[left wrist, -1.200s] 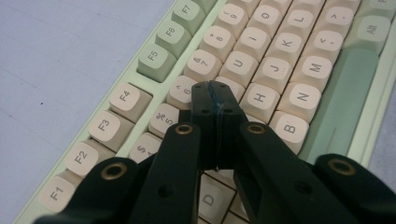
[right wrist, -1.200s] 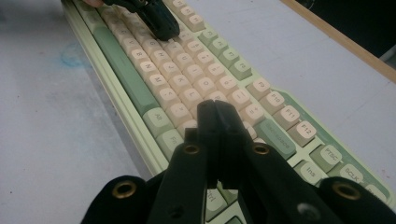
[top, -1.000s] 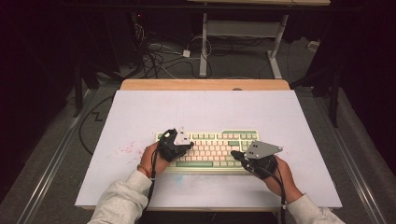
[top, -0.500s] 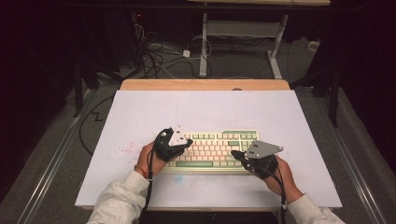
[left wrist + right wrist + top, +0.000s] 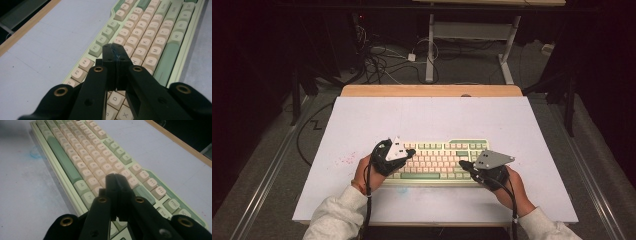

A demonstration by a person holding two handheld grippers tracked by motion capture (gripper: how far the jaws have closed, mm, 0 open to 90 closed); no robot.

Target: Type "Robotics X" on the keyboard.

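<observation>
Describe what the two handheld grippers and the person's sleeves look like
Both the left gripper and the right gripper are black, each topped by a grey three-cornered plate and trailing a black cable. In the gripper views, each has two black jaws with brass-coloured rivets at the linkage pivots. The person's sleeves are light grey.
</observation>
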